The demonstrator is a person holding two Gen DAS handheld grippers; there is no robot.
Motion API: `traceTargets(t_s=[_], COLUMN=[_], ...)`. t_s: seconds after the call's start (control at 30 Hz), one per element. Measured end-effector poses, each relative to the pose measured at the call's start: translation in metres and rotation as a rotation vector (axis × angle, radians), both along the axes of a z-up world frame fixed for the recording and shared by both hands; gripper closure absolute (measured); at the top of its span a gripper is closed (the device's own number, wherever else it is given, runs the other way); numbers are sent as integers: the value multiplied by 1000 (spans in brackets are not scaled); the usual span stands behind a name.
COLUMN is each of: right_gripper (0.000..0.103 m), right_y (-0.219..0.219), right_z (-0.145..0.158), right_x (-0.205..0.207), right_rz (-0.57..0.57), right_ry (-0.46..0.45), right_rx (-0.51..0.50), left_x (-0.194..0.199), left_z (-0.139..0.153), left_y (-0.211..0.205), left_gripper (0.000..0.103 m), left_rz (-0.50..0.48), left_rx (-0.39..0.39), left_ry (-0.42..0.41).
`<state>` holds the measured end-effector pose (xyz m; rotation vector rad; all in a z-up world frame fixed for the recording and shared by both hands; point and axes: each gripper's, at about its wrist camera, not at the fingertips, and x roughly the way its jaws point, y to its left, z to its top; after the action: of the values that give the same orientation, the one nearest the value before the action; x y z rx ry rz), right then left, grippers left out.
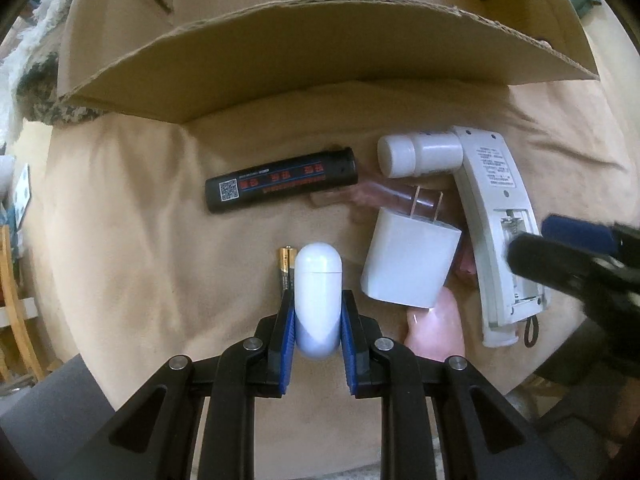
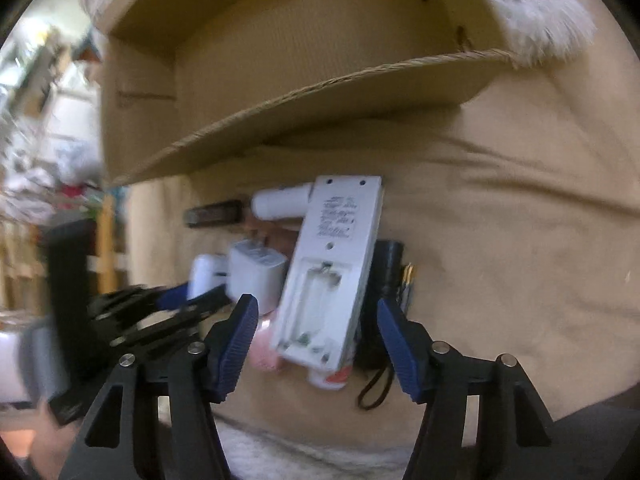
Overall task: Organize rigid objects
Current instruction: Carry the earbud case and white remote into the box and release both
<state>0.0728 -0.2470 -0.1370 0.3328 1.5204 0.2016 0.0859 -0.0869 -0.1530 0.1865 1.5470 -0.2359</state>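
My left gripper [image 1: 318, 312] is shut on a white pill-shaped case [image 1: 318, 292] resting on the tan cloth, beside an AA battery [image 1: 285, 270]. A black lighter [image 1: 280, 186], a white bottle [image 1: 418, 154], a white charger plug [image 1: 410, 264] and a white remote [image 1: 500, 216] lying face down with its battery bay open sit nearby. My right gripper [image 2: 318, 320] is open, its fingers either side of the remote's [image 2: 332, 272] near end. A black flashlight [image 2: 386, 268] lies under the remote's right side.
An open cardboard box [image 1: 320, 60] lies on its side behind the objects, its flap [image 2: 320, 108] overhanging them. A pink translucent object [image 1: 436, 332] lies under the charger. The cloth's front edge is close to both grippers.
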Motion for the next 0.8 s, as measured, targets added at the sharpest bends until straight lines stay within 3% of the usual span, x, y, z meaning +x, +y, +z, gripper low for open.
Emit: traceTargets(t_s=[0.2, 0.33, 0.6, 0.8], right_gripper=[38, 52, 57, 57], right_y=[30, 46, 25, 12], right_z=[-19, -15, 5, 24], right_x=[10, 10, -12, -44], right_rz=[80, 118, 46, 18], right_ry=[33, -20, -86, -157], right_rx=[-148, -242, -142, -73], left_x=[-15, -14, -20, -42], left_z=[-13, -7, 3, 20], left_y=[-21, -8, 14, 43], left_gripper=[85, 85, 85, 85], left_rz=[32, 69, 115, 202], left_rx=[-14, -21, -45, -73], left_ry=[3, -2, -35, -69])
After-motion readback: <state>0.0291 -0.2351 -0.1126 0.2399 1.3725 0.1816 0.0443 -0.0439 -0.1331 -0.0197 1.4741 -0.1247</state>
